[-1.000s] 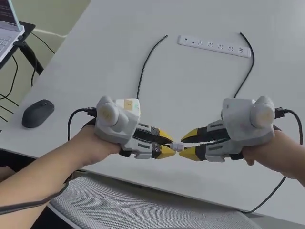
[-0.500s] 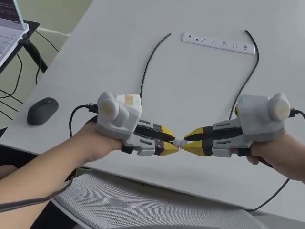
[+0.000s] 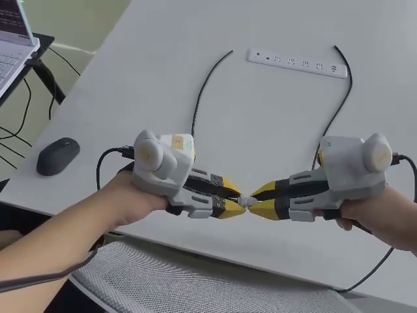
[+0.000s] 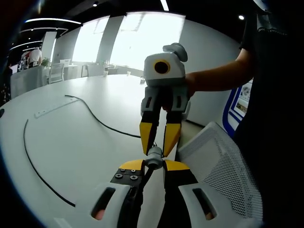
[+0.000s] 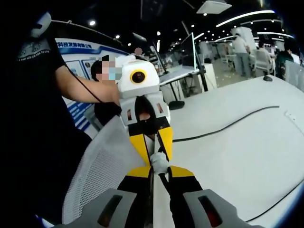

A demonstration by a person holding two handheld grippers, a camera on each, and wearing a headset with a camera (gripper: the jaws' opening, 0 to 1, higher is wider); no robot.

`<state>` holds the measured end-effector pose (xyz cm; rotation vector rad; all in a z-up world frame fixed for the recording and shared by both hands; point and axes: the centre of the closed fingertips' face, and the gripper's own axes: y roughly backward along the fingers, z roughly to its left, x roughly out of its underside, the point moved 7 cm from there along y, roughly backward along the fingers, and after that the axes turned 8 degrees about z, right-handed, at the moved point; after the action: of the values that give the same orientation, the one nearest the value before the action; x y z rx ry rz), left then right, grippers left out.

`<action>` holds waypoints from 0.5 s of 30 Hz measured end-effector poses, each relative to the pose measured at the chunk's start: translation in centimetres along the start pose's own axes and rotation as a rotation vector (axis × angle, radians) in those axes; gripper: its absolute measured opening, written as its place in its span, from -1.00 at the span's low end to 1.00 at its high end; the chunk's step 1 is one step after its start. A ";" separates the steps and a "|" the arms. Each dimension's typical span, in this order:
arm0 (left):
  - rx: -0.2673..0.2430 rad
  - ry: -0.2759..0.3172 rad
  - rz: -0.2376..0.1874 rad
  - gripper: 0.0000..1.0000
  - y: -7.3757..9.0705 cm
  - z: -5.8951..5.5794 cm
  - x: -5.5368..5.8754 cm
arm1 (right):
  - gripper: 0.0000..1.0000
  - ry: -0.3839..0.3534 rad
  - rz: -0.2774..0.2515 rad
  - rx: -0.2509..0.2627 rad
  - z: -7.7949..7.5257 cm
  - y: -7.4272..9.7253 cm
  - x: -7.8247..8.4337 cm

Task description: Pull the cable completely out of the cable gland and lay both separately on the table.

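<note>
A small pale cable gland (image 3: 246,201) hangs in the air in front of the table's near edge, between the tips of both grippers. My left gripper (image 3: 238,202) comes in from the left and is shut on the black cable (image 3: 203,91) just behind the gland. From there the cable runs back under the gripper and away across the white table (image 3: 130,85). My right gripper (image 3: 254,201) faces it tip to tip, shut on the gland. In the left gripper view the gland (image 4: 154,156) sits at my jaw tips with the cable (image 4: 142,180) trailing back between them. The right gripper view has the gland (image 5: 159,163) pinched at its tips.
A white power strip (image 3: 296,63) lies at the far side, its black cord (image 3: 335,111) curving toward me on the right. A dark mouse (image 3: 57,155) rests near the table's left edge and a laptop (image 3: 10,45) stands beyond it. A mesh chair (image 3: 195,287) is below the grippers.
The right gripper's jaws, spread a second ago, have closed onto the gland. Both grippers have sunk a little and stay tip to tip.
</note>
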<state>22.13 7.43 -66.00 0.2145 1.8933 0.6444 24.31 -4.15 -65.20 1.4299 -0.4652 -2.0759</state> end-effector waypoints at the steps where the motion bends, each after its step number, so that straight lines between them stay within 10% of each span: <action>1: 0.002 0.017 0.002 -0.70 0.0 0.0 0.0 | -0.83 0.007 0.001 0.003 0.0 0.0 0.0; 15: 0.010 0.061 0.016 -0.70 -0.2 0.2 0.1 | -0.86 0.469 0.128 0.244 1.2 -0.3 -0.1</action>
<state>22.26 7.35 -66.26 0.2193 1.9558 0.6589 23.12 -3.92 -64.87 1.9070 -0.6072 -1.5526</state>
